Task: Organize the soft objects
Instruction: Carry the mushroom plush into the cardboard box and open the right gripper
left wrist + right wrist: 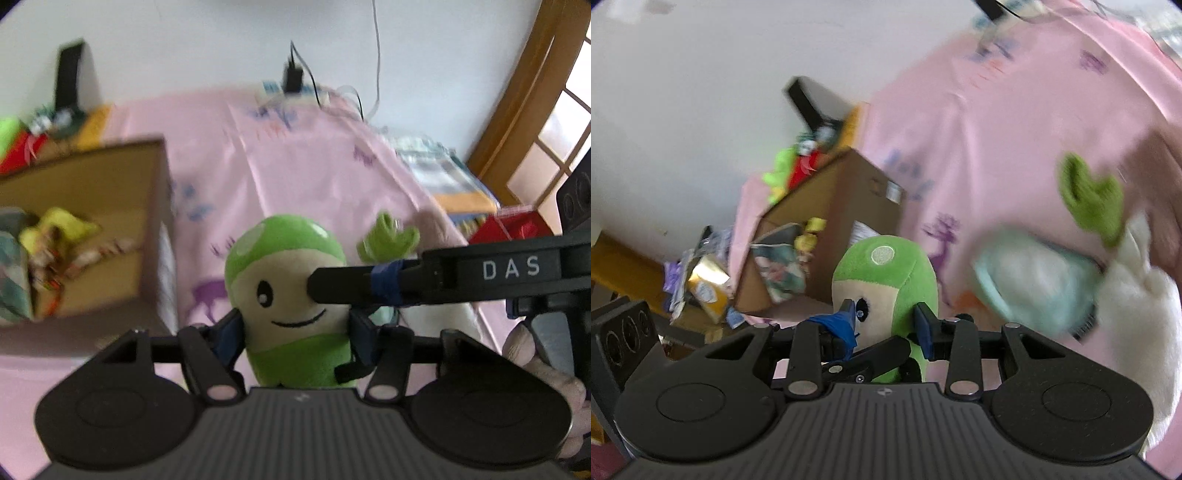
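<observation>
A green and cream plush toy with a smiling face (291, 306) is held upright between both grippers above the pink sheet. My left gripper (295, 332) is shut on its lower body. My right gripper (886, 317) is shut on its head (886, 280); one right finger (354, 284) crosses the toy's face in the left wrist view. A white plush with green leaves (1137, 280) and a pale blue soft thing (1038, 284) lie to the right. An open cardboard box (110, 206) with soft toys inside stands to the left.
The pink bedsheet (295, 162) covers the bed. A charger and cables (293, 79) lie at the far edge by the white wall. Red and green bags (14, 147) sit behind the box. Books (443, 177) and a wooden window frame (517, 92) are at right.
</observation>
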